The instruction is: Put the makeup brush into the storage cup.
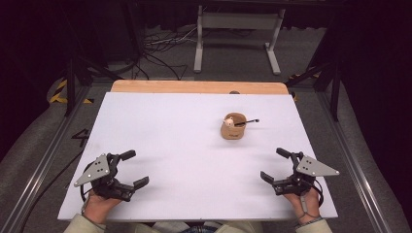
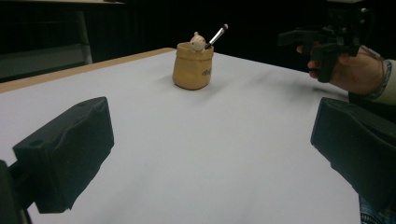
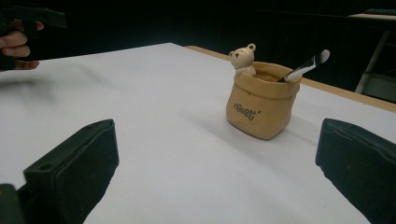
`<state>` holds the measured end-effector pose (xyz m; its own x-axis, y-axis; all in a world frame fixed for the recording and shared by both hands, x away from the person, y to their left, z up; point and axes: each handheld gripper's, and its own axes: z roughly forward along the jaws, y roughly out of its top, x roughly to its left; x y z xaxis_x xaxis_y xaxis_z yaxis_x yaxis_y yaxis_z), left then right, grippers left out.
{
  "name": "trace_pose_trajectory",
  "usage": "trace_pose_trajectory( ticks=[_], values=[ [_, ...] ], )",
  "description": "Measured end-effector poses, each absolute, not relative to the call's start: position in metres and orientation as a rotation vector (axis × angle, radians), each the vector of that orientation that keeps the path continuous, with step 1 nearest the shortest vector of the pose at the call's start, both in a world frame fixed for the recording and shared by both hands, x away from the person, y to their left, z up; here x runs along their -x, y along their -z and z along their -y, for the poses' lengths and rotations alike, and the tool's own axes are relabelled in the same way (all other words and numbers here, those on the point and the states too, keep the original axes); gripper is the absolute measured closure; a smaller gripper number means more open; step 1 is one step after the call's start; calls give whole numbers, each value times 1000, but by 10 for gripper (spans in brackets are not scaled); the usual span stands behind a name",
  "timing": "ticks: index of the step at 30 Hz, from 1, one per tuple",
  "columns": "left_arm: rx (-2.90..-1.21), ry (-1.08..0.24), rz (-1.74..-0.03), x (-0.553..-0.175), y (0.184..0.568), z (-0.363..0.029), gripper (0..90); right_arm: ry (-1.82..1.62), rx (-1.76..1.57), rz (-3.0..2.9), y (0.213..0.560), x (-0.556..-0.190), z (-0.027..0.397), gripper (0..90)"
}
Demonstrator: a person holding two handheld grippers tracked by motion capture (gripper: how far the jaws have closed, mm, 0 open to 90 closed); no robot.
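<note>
A tan sack-shaped pot (image 1: 232,128) (image 2: 192,66) (image 3: 262,102) with a small bear figure (image 3: 243,59) on its rim stands upright on the white table top (image 1: 194,145), right of centre. A dark-handled brush (image 1: 248,122) (image 2: 216,34) (image 3: 306,65) leans out of it to the right. My left gripper (image 1: 133,168) (image 2: 205,158) rests open at the near left corner, nothing between its jaws. At the near right, my right gripper (image 1: 275,164) (image 3: 215,168) is open too and holds nothing. Both are well short of the pot.
A wooden strip (image 1: 199,87) runs along the table's far edge. Beyond it stand a grey metal frame (image 1: 238,29) and loose cables (image 1: 160,53) on the floor. Black rails (image 1: 43,160) flank the table on both sides.
</note>
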<state>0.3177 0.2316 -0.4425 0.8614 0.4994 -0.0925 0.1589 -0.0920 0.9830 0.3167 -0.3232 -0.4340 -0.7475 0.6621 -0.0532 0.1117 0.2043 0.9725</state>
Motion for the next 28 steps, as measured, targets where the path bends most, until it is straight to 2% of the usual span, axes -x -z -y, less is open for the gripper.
trace_pose_trajectory(
  ticks=[11,28],
  values=[
    [-1676,-309,-548,-324,455,-231,3,-1549,-751,-2045,449,-322,319,0],
    [-1657,-327,-560,-326,462,-232,2,-1553,-725,-2031,449,-323,317,0]
  ],
)
